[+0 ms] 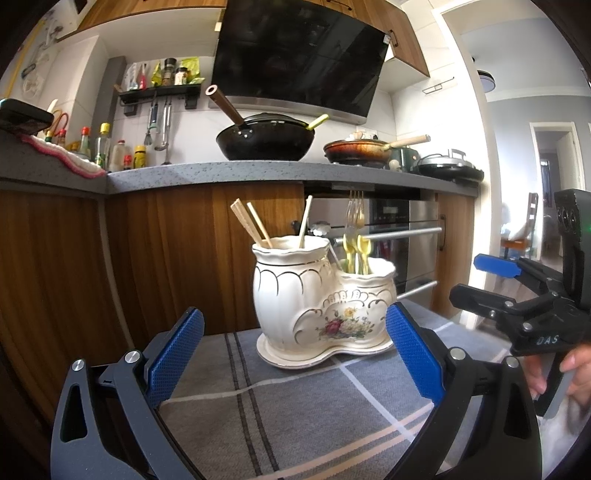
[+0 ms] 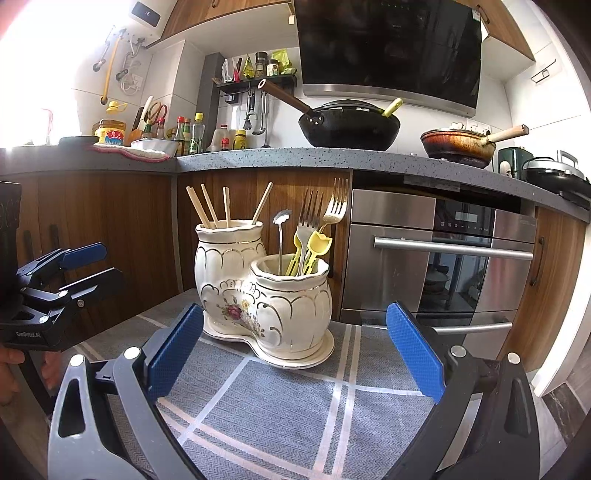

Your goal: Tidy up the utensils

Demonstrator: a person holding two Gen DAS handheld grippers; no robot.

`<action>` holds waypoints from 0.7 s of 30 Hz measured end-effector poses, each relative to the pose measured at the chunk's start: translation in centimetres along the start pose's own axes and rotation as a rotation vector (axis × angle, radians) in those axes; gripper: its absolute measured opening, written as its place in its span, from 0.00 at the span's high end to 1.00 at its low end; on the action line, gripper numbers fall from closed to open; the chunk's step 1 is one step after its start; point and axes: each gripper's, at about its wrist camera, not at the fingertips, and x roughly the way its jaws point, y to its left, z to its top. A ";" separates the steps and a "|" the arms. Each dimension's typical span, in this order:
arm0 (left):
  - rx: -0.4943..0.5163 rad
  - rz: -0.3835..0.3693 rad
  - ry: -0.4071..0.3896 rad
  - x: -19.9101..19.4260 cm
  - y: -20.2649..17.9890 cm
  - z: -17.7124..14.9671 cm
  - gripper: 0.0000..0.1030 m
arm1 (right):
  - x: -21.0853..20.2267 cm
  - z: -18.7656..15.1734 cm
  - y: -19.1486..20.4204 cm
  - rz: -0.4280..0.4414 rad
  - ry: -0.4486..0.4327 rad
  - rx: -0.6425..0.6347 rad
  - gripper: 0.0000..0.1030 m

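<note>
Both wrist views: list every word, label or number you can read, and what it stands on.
"DAS": body of the right tool, in the left wrist view.
"GenRobot.AI", roughly; small: body of the left tool, in the right wrist view.
Bottle labels, oven panel, hood logo: too small or blurred.

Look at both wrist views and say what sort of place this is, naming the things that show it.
Almost certainly a home kitchen. A black wok and a frying pan stand on a speckled countertop under a range hood, with a built-in oven below. In front, a ceramic utensil holder holds chopsticks and forks.
</note>
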 end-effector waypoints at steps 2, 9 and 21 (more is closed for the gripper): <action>-0.001 0.002 0.001 0.0 0.1 0.1 0.05 | 0.0 0.0 0.0 0.000 -0.001 0.000 0.05; -0.002 0.005 0.002 -0.1 0.1 0.1 0.05 | 0.0 0.0 0.1 -0.001 0.000 0.000 0.05; 0.000 0.004 0.001 -0.1 0.1 0.1 0.05 | 0.0 0.0 0.1 -0.001 -0.001 -0.002 0.05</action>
